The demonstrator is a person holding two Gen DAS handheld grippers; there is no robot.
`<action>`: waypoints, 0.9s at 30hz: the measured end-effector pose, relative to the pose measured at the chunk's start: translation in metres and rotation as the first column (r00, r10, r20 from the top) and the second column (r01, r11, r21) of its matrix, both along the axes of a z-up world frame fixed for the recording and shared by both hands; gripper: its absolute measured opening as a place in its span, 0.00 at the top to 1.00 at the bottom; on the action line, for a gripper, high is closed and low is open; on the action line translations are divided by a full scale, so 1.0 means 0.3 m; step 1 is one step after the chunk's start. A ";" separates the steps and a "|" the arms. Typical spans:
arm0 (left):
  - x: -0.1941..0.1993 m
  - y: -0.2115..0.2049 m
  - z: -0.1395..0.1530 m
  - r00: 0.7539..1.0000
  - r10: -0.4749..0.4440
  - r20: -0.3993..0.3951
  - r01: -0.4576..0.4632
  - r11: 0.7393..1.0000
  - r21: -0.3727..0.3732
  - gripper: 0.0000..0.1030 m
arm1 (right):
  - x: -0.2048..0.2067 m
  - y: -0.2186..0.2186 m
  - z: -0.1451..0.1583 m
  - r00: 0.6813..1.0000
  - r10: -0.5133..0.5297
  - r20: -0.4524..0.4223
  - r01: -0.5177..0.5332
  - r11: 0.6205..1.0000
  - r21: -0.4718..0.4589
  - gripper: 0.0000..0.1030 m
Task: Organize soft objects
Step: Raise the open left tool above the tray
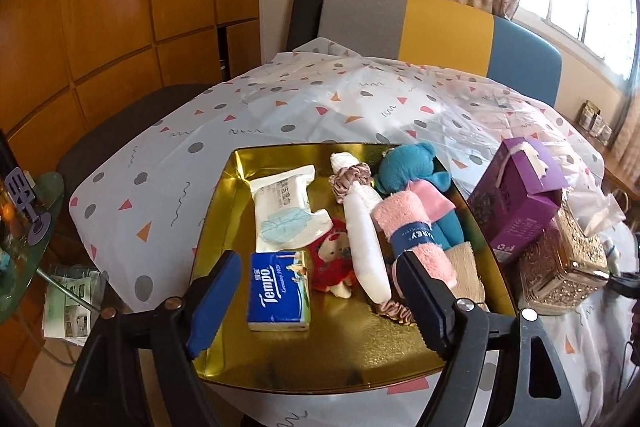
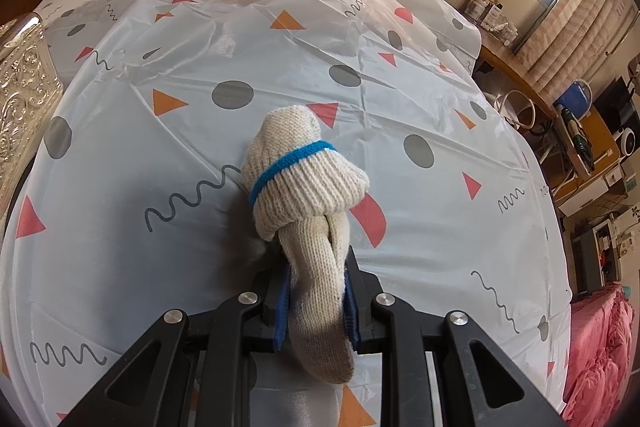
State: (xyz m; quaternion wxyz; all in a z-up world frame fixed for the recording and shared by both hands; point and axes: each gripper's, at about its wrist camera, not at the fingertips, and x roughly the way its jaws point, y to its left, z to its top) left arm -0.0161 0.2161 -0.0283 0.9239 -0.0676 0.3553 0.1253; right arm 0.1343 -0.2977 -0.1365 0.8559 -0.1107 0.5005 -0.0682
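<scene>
In the left wrist view, a gold tray (image 1: pixel 360 359) holds a white wipes pack (image 1: pixel 286 211), a blue Tempo tissue pack (image 1: pixel 279 291), a small red plush toy (image 1: pixel 334 265), a long white roll with satin scrunchies (image 1: pixel 366 247), a rolled pink towel (image 1: pixel 416 231) and a teal plush bear (image 1: pixel 408 167). My left gripper (image 1: pixel 318 301) is open and empty, above the tray's near side. In the right wrist view, my right gripper (image 2: pixel 316 291) is shut on a rolled cream knit glove with a blue band (image 2: pixel 304 183), held over the patterned tablecloth (image 2: pixel 160 155).
A purple box (image 1: pixel 516 203) and a glittery gold tissue box (image 1: pixel 560 259) stand right of the tray; the gold box also shows in the right wrist view (image 2: pixel 20 99). A grey, yellow and blue chair (image 1: pixel 444 31) stands behind the table. A glass side table (image 1: pixel 24 227) is at left.
</scene>
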 end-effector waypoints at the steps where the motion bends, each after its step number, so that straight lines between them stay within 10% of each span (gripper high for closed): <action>1: 0.001 -0.005 -0.003 1.000 -0.003 -0.003 0.003 1.000 -0.001 0.22 | 0.001 0.000 0.000 1.000 -0.003 0.000 0.003 1.000 0.001 0.78; 18: 0.031 -0.057 -0.066 0.996 -0.056 -0.068 0.057 0.998 0.005 0.22 | 0.008 0.045 0.018 0.999 0.046 0.004 -0.046 0.994 0.104 0.82; 27: 0.024 -0.014 -0.063 0.997 -0.048 -0.066 0.047 0.999 -0.027 0.22 | 0.036 -0.025 0.034 0.986 -0.146 -0.083 0.163 0.948 0.272 0.82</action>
